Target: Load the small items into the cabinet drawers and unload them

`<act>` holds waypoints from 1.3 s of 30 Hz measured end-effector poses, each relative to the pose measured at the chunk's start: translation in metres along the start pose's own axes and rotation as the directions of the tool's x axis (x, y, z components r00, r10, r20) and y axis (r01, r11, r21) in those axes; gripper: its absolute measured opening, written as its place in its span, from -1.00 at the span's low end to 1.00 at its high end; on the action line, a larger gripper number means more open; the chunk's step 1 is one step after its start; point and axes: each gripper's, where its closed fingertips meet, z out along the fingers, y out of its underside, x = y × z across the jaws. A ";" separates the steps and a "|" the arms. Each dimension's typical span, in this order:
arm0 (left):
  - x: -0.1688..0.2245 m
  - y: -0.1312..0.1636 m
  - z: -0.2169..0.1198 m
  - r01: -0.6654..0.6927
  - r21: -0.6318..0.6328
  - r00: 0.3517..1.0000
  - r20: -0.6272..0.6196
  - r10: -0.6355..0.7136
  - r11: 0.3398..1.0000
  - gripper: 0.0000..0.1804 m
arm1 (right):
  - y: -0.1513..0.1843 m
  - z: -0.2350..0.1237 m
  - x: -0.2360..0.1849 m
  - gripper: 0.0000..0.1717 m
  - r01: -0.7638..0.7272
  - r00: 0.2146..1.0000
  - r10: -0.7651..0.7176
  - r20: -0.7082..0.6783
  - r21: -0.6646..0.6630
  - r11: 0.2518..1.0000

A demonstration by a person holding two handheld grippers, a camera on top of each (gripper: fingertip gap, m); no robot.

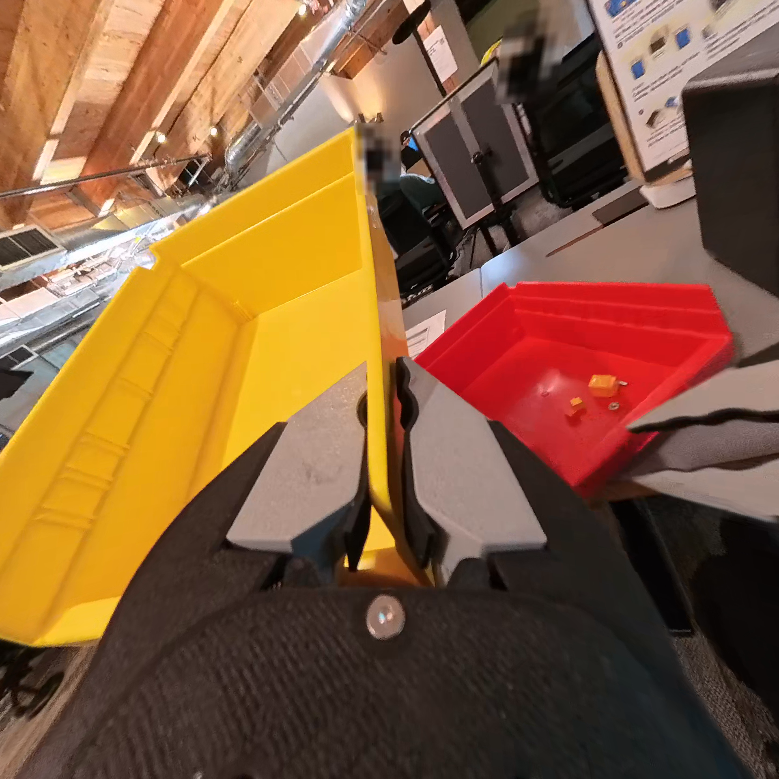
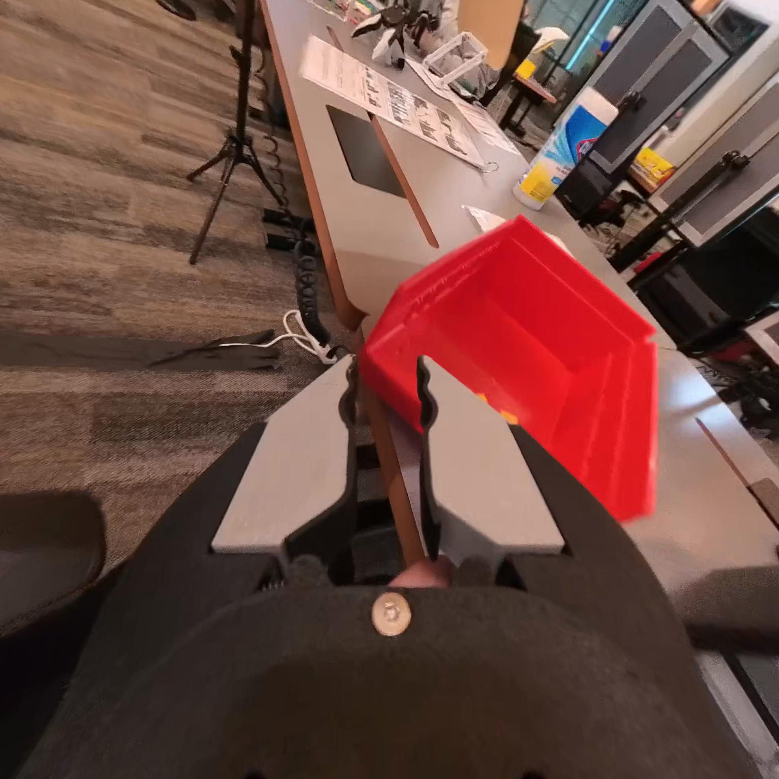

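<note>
My left gripper (image 1: 381, 371) is shut on the side wall of a yellow bin (image 1: 210, 379), one finger inside and one outside. The bin is held up in the air, tilted, and its inside looks empty. A red bin (image 1: 569, 358) stands on the grey table (image 1: 611, 253) to the right, holding small orange blocks (image 1: 603, 385) and a metal nut (image 1: 612, 405). In the right wrist view, my right gripper (image 2: 385, 371) is open at the near corner of the red bin (image 2: 548, 337). The bin's wall lies between the pads with gaps on both sides. The right gripper also shows in the left wrist view (image 1: 695, 425).
A black box (image 1: 737, 168) stands at the table's far right. A wipes canister (image 2: 565, 143) and printed sheets (image 2: 379, 88) lie farther along the table (image 2: 379, 219). A tripod (image 2: 240, 139) and cables (image 2: 307, 286) are on the carpet beside the table's edge. The tips of one gripper are about 20 cm away from the tips of the other.
</note>
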 end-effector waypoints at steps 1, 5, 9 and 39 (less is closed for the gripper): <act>0.005 -0.008 -0.002 0.000 0.020 1.000 -0.010 0.000 1.000 -0.95 | 0.006 -0.021 0.005 -0.73 -0.007 1.000 0.007 0.014 -0.001 1.000; 0.034 -0.053 -0.016 -0.019 0.132 0.998 -0.055 0.026 0.991 -0.95 | 0.042 -0.109 0.041 -0.76 -0.113 0.993 0.113 0.029 -0.016 0.993; 0.081 -0.119 -0.035 -0.032 0.294 0.989 -0.126 0.072 0.955 -0.95 | 0.084 -0.203 0.086 -0.77 -0.267 0.963 0.266 -0.047 -0.017 0.964; 0.677 -0.269 -0.081 0.207 0.313 0.383 -0.898 0.217 0.927 -0.87 | 0.336 -0.564 0.189 -0.71 -0.732 0.397 0.620 -0.677 0.174 0.658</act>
